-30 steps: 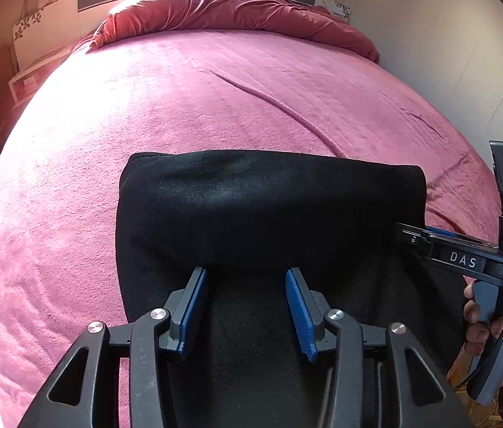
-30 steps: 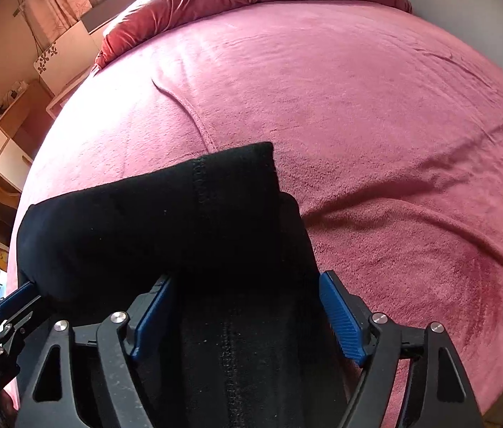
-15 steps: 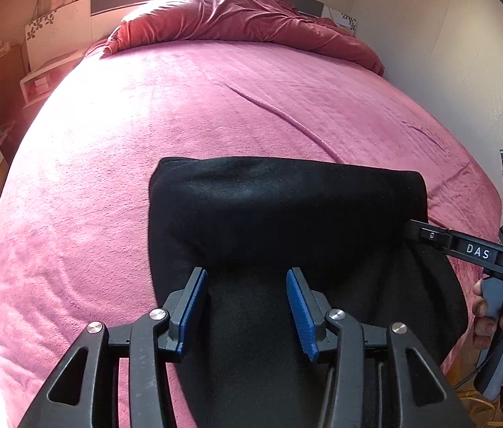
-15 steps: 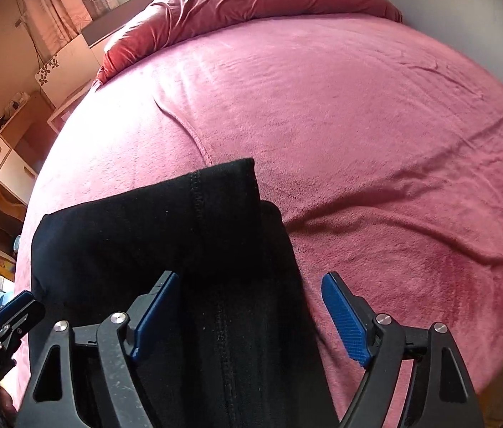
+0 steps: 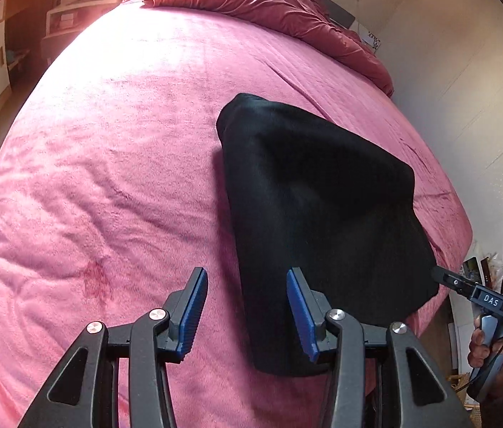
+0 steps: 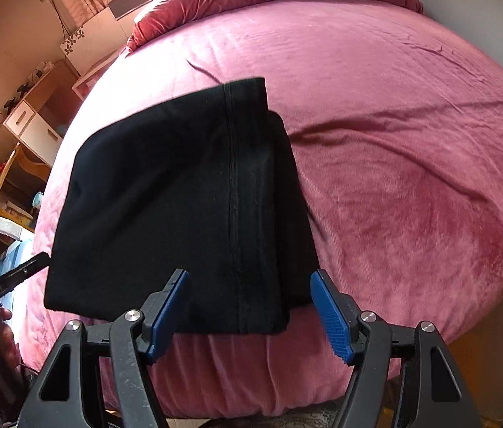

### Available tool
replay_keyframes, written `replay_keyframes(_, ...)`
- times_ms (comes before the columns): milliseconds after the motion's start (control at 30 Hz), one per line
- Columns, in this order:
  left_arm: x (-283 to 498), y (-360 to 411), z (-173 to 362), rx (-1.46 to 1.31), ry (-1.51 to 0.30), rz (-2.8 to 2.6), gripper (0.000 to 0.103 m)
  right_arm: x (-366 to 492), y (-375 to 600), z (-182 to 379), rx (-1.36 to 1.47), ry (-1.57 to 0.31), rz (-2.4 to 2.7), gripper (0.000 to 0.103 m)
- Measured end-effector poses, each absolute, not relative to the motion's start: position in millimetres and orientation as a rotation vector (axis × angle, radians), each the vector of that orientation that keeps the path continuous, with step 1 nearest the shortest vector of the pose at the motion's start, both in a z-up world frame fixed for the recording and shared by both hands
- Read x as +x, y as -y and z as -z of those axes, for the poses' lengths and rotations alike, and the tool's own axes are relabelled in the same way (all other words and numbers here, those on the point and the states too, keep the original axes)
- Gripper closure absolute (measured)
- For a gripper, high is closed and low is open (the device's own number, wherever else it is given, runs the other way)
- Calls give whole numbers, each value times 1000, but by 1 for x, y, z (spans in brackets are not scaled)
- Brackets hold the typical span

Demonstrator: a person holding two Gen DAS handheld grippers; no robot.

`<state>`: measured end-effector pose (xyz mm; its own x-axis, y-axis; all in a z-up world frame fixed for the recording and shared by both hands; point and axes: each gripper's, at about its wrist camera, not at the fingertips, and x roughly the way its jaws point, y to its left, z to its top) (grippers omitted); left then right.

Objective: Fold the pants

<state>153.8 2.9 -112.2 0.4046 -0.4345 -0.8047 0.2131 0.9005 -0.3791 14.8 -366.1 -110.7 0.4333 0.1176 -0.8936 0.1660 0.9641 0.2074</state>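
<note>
- One pair of pants (image 6: 180, 199): black, folded into a thick, roughly rectangular bundle of several layers, with a stitched seam running down the top layer.
- The pants lie on one bed (image 6: 411, 164) covered in a pink fleecy blanket, close to its near edge; the near end of the bundle reaches the edge of the mattress.
- One red duvet (image 5: 280, 7) is bunched at the far end of the bed.
- Two grippers, each with two blue-padded fingers.
- The left gripper (image 5: 247, 315) stands partly open and holds nothing. It hovers over bare blanket just beside the left edge of the pants, and only its right finger overlaps the cloth in the view.
- The right gripper (image 6: 249, 315) has just been narrowing. Its jaws stand apart over the near end of the pants, with nothing pinched between the pads.
- One hand (image 5: 490, 353) shows at the right edge of the left view, holding the handle of the right gripper.
</note>
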Motion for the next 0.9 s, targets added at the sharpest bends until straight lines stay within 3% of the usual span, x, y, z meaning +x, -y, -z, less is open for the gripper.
replay_keyframes(33,149,-3,113,-231,-1079,422,56,13,366,116,275,-1138,40,48)
replay_keyframes(100,142,0,115,-227,-1087,450,56,10,363,125,279,-1159,33,72)
replay_keyframes(267,142,20,130,-123,-1138,448,56,12,358,135,204,-1171,63,79)
replay_keyframes(400,137,31,137,-81,-1124,450,55,13,363,144,225,-1178,69,80)
replay_keyframes(500,140,28,140,-100,-1136,432,46,13,361,142,211,-1177,71,79)
replay_keyframes(567,144,18,136,-170,-1138,425,46,12,359,138,217,-1176,60,78)
replay_keyframes(733,142,16,103,-55,-1003,328,40,6,364,112,231,-1109,47,66)
replay_keyframes(800,139,16,88,-37,-947,322,38,4,367,102,238,-1076,48,54)
replay_keyframes(900,136,14,73,-45,-901,314,36,6,373,93,272,-1046,55,46)
